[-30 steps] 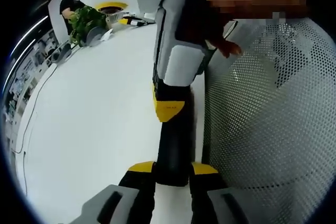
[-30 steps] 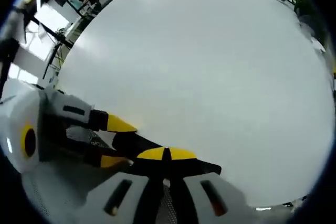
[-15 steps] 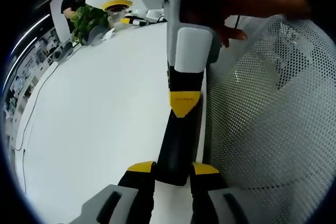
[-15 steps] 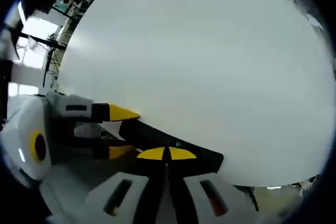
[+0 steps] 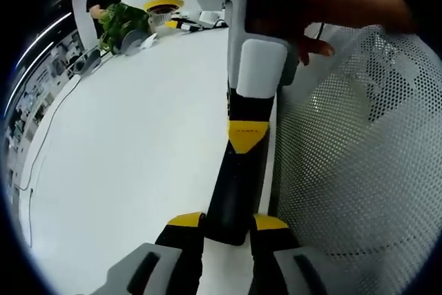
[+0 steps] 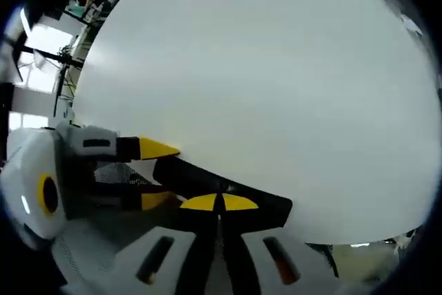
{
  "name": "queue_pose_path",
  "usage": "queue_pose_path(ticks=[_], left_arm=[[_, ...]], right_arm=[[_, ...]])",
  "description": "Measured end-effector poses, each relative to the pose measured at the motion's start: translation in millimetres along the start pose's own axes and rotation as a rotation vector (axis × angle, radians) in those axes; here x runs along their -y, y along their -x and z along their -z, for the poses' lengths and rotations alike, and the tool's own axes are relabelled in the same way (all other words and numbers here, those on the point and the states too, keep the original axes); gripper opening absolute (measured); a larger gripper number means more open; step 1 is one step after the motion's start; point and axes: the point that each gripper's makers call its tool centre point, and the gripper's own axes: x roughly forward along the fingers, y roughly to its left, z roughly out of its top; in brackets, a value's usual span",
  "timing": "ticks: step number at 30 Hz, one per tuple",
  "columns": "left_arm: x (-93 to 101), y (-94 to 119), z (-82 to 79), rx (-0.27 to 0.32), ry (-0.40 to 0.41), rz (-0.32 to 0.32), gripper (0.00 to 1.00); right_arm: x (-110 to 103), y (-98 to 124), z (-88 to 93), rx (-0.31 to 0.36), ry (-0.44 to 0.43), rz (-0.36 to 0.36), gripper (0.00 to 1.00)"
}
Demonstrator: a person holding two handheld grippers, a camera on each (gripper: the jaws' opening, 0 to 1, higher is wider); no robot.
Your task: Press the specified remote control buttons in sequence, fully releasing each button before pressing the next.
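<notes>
In the left gripper view the left tongs [image 5: 228,220] clamp the near end of the black remote control [image 5: 235,195] over the white tabletop [image 5: 124,150]; the right tongs [image 6: 219,202], jaws together, press its face, hiding the buttons.

Black remote control [image 5: 235,191], white table [image 5: 131,150], yellow-tipped jaws — white perforated mesh basket [image 5: 352,150], green plant [image 5: 119,22]

Smooth matt white table [image 5: 131,143], matt black plastic remote control [image 5: 236,184], white perforated mesh basket [image 5: 352,150] with a fine hole pattern, glossy yellow tips on matt black fingers [image 6: 159,148], leafy green plant [image 5: 121,22]
</notes>
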Motion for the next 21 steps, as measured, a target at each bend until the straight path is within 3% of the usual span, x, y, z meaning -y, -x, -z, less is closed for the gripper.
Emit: queue_pose_path(ticks=[9, 17, 19, 21], left_arm=[[0.0, -0.3, 0.0, 0.001, 0.001, -0.002, 0.26], [0.5, -0.4, -0.9, 0.009, -0.013, 0.003, 0.27], [0.4, -0.8, -1.2, 0.010, -0.015, 0.003, 0.27], [0.4, -0.7, -1.4, 0.012, -0.014, 0.004, 0.27]], right_arm=[[0.9, -1.6, -0.2, 0.005, 0.024, 0.014, 0.00], [0.5, -1.8, 2.6, 0.016, 0.140, 0.010, 0.00], [-0.1, -2.0, 1.9, 0.029, 0.223, 0.001, 0.00], [-1.2, -1.4, 2.9, 0.042, 0.249, -0.001, 0.00]])
